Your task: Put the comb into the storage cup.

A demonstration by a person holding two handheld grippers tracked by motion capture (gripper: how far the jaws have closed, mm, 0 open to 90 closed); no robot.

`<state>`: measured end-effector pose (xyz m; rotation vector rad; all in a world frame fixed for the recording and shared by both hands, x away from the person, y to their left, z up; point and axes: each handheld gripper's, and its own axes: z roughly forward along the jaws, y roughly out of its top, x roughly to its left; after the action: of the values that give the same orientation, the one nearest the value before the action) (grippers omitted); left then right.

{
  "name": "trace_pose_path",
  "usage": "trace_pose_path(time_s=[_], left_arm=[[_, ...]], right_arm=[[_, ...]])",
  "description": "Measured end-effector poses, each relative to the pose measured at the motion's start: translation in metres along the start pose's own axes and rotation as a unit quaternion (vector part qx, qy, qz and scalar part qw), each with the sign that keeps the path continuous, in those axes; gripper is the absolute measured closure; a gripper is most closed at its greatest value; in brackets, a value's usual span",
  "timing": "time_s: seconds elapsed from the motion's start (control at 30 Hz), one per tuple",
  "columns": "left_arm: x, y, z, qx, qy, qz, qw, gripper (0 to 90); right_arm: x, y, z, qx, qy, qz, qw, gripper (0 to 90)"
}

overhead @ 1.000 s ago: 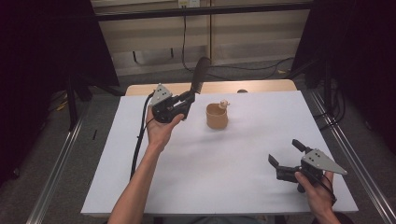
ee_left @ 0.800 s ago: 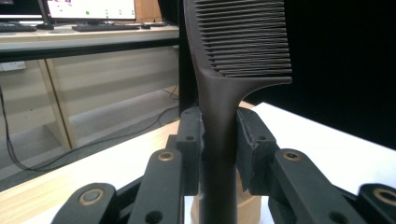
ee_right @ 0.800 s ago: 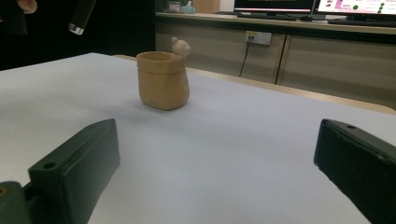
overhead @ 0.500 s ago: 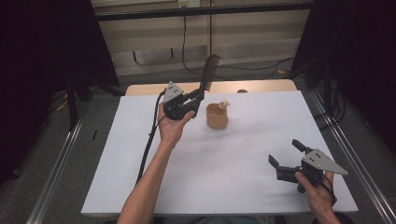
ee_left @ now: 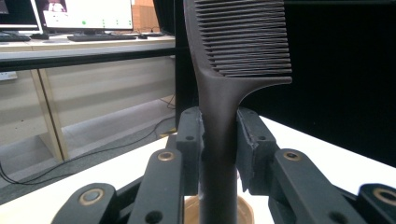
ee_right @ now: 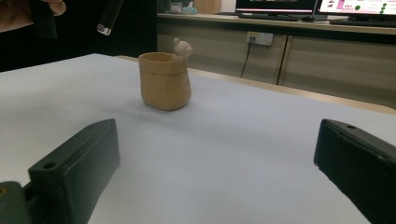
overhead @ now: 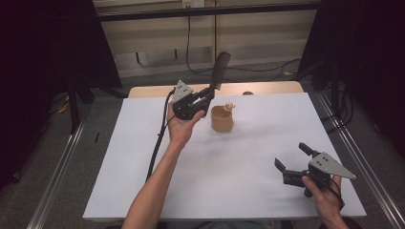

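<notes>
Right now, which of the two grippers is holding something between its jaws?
The left gripper, raised beside the brown cup: its jaws clamp the handle of a dark comb. The right gripper stands open and empty above the table.

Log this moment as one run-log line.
left gripper: shut on comb, beside cup | right gripper: open, nothing between its jaws, low near table corner

White table (overhead: 143, 143), grey floor (overhead: 86, 157), beige cabinets (overhead: 267, 33), lit monitors (ee_left: 88, 14) behind.

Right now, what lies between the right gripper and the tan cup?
Nothing: in the right gripper view, bare white table runs from the open right gripper to the tan cup.
</notes>
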<state>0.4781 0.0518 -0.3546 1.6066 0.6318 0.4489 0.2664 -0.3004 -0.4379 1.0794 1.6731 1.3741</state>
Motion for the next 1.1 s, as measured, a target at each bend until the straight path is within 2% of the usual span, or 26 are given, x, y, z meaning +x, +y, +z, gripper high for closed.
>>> trace_pose_path(time_s=[0.13, 0.27, 0.4, 0.5, 0.57, 0.7, 0.77, 0.83, 0.93, 1.1], left_arm=[[-0.001, -0.004, 0.005, 0.004, -0.007, 0.009, 0.9999, 72.8], [-0.001, -0.006, 0.01, -0.008, -0.011, -0.001, 0.9999, 72.8], [-0.001, -0.006, 0.014, -0.006, -0.014, -0.005, 0.9999, 72.8], [-0.003, -0.003, 0.018, 0.001, -0.015, 0.008, 0.9998, 72.8], [-0.005, -0.001, 0.021, -0.004, -0.021, 0.005, 0.9998, 72.8], [-0.006, 0.0, 0.027, -0.007, -0.02, 0.01, 0.9997, 72.8], [-0.007, -0.001, 0.031, -0.009, -0.024, 0.004, 0.9997, 72.8], [-0.006, -0.003, 0.034, -0.005, -0.023, 0.012, 0.9996, 72.8], [-0.006, -0.005, 0.038, -0.011, -0.021, 0.003, 0.9997, 72.8], [-0.006, -0.009, 0.043, -0.012, -0.018, 0.008, 0.9997, 72.8]], right_arm=[[0.0, 0.0, 0.0, 0.001, 0.0, -0.001, 1.0, 0.0], [0.0, 0.0, 0.0, 0.0, 0.002, -0.001, 1.0, 0.0], [0.0, 0.0, 0.0, 0.0, 0.002, 0.0, 1.0, 0.0], [0.0, 0.0, 0.0, 0.0, 0.002, -0.001, 1.0, 0.0], [0.0, 0.0, 0.0, 0.0, 0.002, -0.001, 1.0, 0.0], [0.0, 0.0, 0.0, -0.001, 0.004, 0.0, 1.0, 0.0], [0.0, 0.0, 0.0, -0.001, 0.005, 0.001, 1.0, 0.0], [0.0, 0.0, 0.0, -0.001, 0.004, 0.001, 1.0, 0.0], [0.0, 0.0, 0.0, -0.001, 0.005, 0.001, 1.0, 0.0], [0.0, 0.0, 0.0, 0.0, 0.004, 0.002, 1.0, 0.0]])
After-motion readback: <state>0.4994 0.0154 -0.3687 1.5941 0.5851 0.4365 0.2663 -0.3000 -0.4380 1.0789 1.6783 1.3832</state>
